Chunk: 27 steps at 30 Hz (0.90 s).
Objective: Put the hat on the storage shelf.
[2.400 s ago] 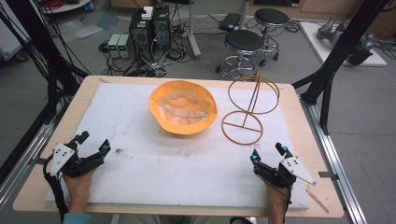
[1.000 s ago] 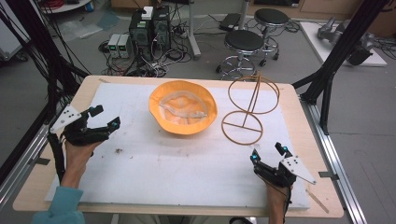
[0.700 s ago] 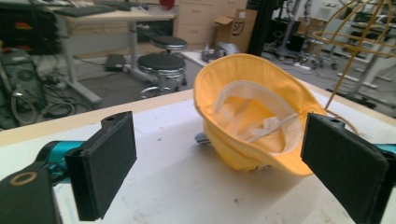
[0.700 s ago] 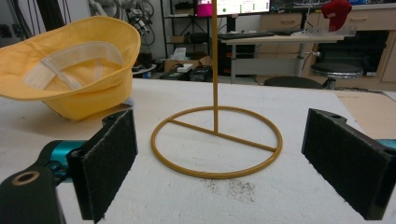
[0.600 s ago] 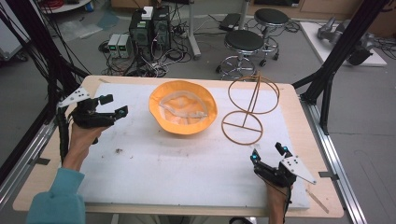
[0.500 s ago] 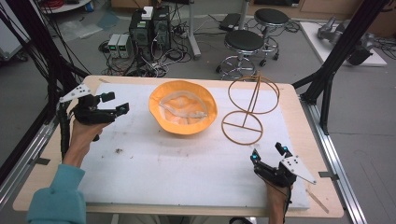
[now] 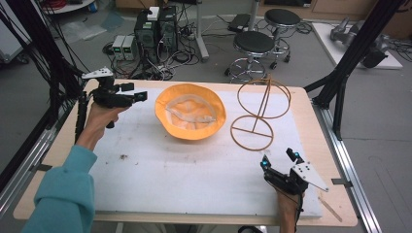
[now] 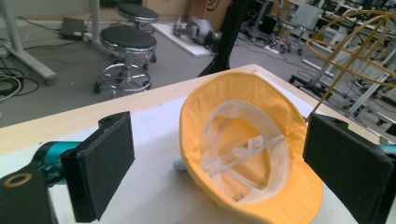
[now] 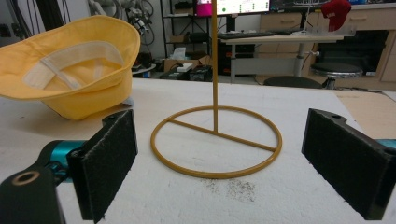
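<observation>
A yellow bucket hat lies upside down on the white mat, its pale lining and inner band facing up. Right of it stands a golden wire hat stand with a ring base and a round wire top. My left gripper is held above the table's far left, just left of the hat's brim, open and pointing at the hat. My right gripper rests open near the front right edge, facing the stand's base, with nothing between its pads.
The white mat covers most of the wooden table. Dark specks lie on the mat and before the stand base. Stools, computer boxes and black frame legs stand beyond the far edge.
My left gripper has risen from the front left corner and travelled forward and right to the hat's left brim. The right gripper, hat and stand have stayed put.
</observation>
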Motion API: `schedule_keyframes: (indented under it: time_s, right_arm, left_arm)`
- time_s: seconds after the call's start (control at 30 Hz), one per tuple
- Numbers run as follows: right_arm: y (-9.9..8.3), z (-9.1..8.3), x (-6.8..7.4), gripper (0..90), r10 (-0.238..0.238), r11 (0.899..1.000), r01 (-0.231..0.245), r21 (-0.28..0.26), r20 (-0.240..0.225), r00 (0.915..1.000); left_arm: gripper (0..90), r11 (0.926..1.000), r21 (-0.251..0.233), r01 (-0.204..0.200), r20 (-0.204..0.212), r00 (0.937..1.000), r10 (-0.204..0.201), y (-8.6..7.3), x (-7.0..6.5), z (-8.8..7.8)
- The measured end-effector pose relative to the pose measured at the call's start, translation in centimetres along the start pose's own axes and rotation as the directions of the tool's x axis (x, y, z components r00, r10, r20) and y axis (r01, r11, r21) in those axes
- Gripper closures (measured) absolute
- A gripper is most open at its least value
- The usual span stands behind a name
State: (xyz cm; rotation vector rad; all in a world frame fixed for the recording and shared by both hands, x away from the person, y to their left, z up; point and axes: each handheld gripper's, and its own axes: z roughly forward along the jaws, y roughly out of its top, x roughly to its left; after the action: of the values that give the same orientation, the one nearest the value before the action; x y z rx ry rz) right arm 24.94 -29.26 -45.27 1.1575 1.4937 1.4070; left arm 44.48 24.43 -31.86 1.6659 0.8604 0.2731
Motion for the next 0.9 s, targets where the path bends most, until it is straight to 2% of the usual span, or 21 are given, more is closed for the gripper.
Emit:
schedule_keyframes:
  time_s: [0.1,0.13,0.17,0.33,0.47,0.6,0.77,0.9]
  right_arm:
    - [0.0,0.0,0.0,9.3,0.000,1.000,0.000,0.001,0.000,1.0000]
    - [0.0,0.0,0.0,9.3,-0.001,1.000,0.001,0.000,0.000,1.0000]
    - [0.0,0.0,0.0,9.3,-0.002,1.000,0.002,0.000,0.000,1.0000]
    - [0.0,0.0,0.0,9.3,-0.002,1.000,0.002,-0.002,0.003,1.0000]
    - [0.0,0.0,0.0,9.2,-0.003,1.000,0.003,-0.004,0.003,1.0000]
    - [0.0,0.0,0.0,9.3,-0.005,1.000,0.005,-0.006,0.003,1.0000]
    - [0.0,0.0,0.0,9.3,-0.005,1.000,0.005,-0.006,0.005,1.0000]
    - [0.0,0.0,0.0,9.3,-0.007,1.000,0.007,-0.006,0.006,1.0000]
  left_arm:
    - [9.4,0.9998,0.017,0.001,0.013,0.9999,-0.002,0.5,0.2,1.0]
    - [9.5,0.9996,0.027,0.008,0.017,0.9998,-0.008,0.7,0.3,1.5]
    - [9.6,0.9982,0.057,0.017,0.027,0.9995,-0.019,1.1,0.6,2.5]
    - [11.1,0.9936,0.104,0.045,0.037,0.9981,-0.049,1.7,1.4,4.5]
    - [13.6,0.9925,0.104,0.064,0.046,0.9965,-0.069,1.5,1.9,5.1]
    - [13.6,0.9867,0.147,0.070,0.034,0.9966,-0.076,0.9,2.5,6.0]
    - [16.8,0.9854,0.155,0.071,0.034,0.9965,-0.077,0.6,2.4,6.6]
    - [20.8,0.9816,0.169,0.089,0.028,0.9951,-0.095,0.2,2.5,7.4]
